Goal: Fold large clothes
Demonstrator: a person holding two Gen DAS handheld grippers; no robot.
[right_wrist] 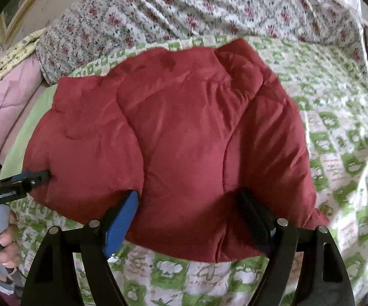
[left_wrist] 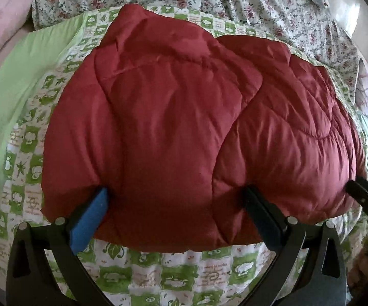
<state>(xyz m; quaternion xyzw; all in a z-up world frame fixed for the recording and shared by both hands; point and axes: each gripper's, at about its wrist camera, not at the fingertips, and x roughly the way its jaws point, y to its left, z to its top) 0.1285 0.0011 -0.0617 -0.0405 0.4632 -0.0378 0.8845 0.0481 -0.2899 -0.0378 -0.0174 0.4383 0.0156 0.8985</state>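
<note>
We see the red puffer jacket (left_wrist: 184,127) bundled on the green-patterned bed sheet (left_wrist: 178,278); left gripper (left_wrist: 176,214) and right gripper (right_wrist: 191,216) each clamp its near edge between wide jaws

Both views are moderately dim, lit by soft daylight that enters from the upper right, where a pale patch of glare (left_wrist: 362,7) washes out the corner. The red padded jacket (left_wrist: 196,117) shows gentle highlights on its upper folds and a dark shadow along its near edge. The left wrist view is fairly sharp. The right wrist view is softer, with motion blur smearing the green patterned sheet (right_wrist: 342,137) and the floral fabric (right_wrist: 209,7). Fisheye distortion bends everything outward, and black vignetting rims the corners of each picture.
</note>
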